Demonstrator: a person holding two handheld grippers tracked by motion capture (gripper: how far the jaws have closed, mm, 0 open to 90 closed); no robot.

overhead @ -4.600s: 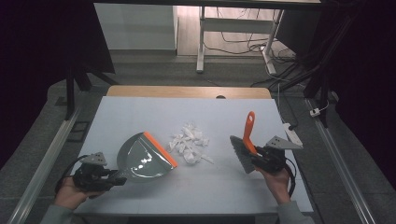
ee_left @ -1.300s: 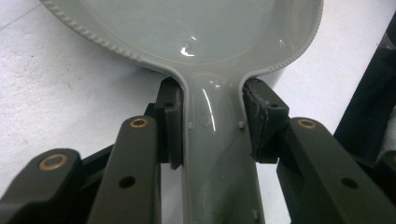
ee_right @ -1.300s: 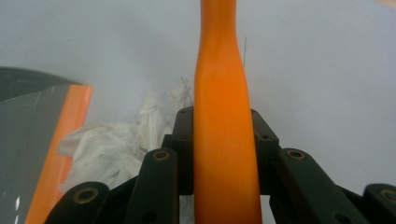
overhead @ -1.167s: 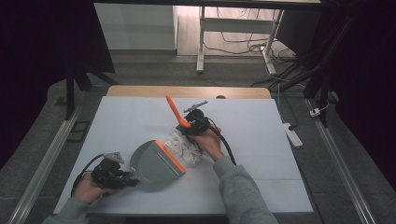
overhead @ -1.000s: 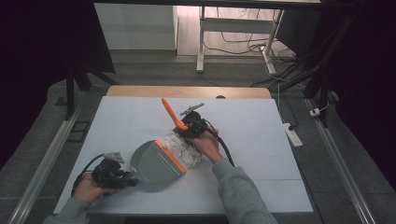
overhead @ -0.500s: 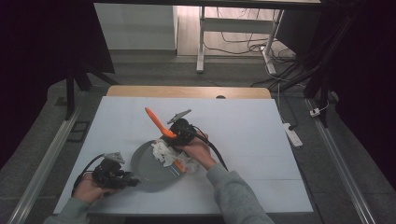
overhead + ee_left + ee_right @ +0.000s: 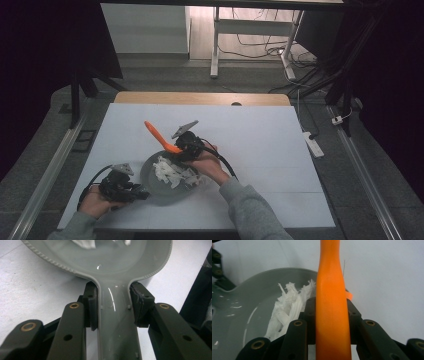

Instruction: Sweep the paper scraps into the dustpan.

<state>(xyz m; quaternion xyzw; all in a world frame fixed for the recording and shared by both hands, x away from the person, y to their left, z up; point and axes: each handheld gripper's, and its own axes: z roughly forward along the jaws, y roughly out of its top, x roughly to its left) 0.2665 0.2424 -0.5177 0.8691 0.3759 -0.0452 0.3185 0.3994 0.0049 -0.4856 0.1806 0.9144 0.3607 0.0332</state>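
Since the earlier frames, the right gripper (image 7: 186, 146) had carried the orange-handled brush (image 7: 159, 136) from the right side of the table across to the dustpan, and the heap of white paper scraps (image 7: 172, 173), which had lain loose on the white tabletop (image 7: 260, 135) beside the pan's mouth, now sat inside the pan. The dustpan (image 7: 150, 175) itself had kept roughly its place at the near left.

The step in hand looked like the end of the sweeping stroke: the scraps were almost all gathered in the grey bowl, with the brush head at the pan's mouth. The next move probably called for lifting the brush clear without flicking paper back out, while the pan stayed level so that nothing slid off.

The left gripper (image 7: 113, 307) was clamped on the dustpan's grey handle (image 7: 116, 325), one pad pressed against each side of the neck just below the bowl. The left hand (image 7: 97, 200) lay low at the near left edge of the table, its gripper pointing right along the handle. The right gripper (image 7: 329, 312) was closed on the brush's orange handle (image 7: 330, 302), which ran up between its jaws. In the high view the right forearm (image 7: 245, 210) reached in from the bottom edge, slanting up and to the left, with the hand over the pan's right rim and the brush handle sticking out up and to the left above the scraps (image 7: 289, 307).
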